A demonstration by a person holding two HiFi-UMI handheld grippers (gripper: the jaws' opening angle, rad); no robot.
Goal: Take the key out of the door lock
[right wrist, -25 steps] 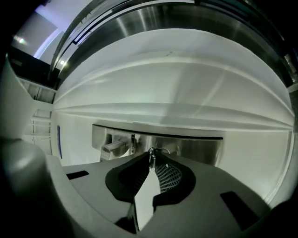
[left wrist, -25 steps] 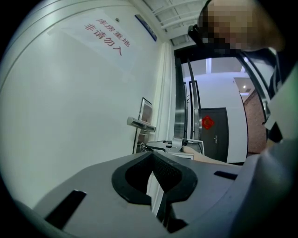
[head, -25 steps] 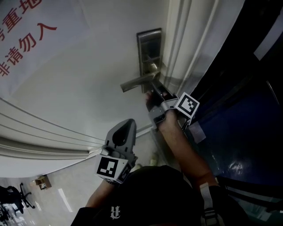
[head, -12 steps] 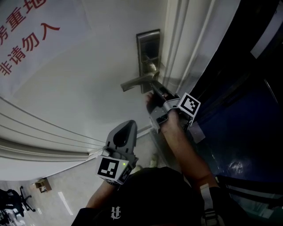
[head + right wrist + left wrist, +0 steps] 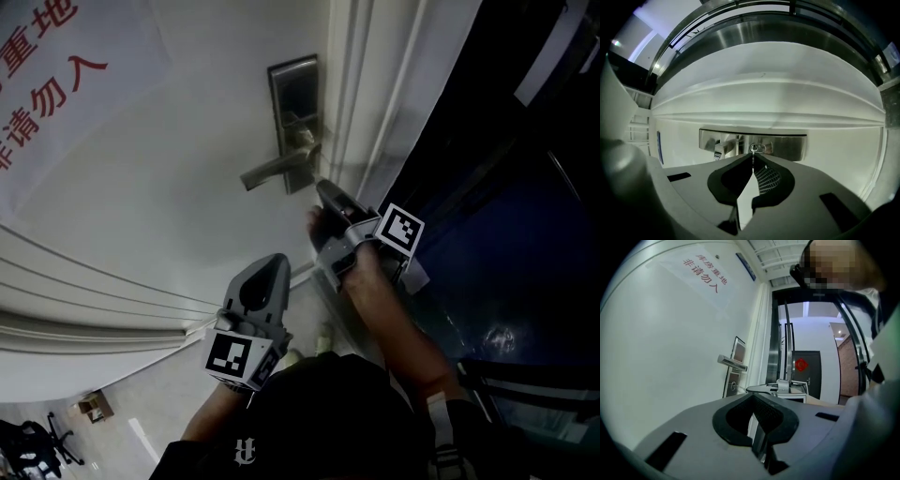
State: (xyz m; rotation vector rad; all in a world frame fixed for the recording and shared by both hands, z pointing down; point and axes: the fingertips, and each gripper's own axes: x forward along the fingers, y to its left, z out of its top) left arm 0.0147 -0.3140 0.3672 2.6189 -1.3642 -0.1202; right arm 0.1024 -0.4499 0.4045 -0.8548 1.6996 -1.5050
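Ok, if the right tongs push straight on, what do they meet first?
Probably the lock plate: the right tongs seem shut on the key, which points straight at it. Depth unclear.

We take this for a corridor in an office or similar institutional building, not a home. The white door [image 5: 169, 187] carries a large notice [image 5: 47, 84] printed in red Chinese characters, and a small blue plaque [image 5: 746, 266] sits high on the wall beside it. Its tall steel lock plate [image 5: 292, 94] with a lever handle [image 5: 272, 172] looks like commercial fittings. Next to it we see steel-framed glass doors [image 5: 787, 352], and beyond them a dark door [image 5: 808, 376] bearing a red ornament [image 5: 801, 364]. On the pale, glossy floor [image 5: 141, 412] stands a wheeled office chair [image 5: 33, 441], and overhead is a panelled ceiling [image 5: 773, 254].
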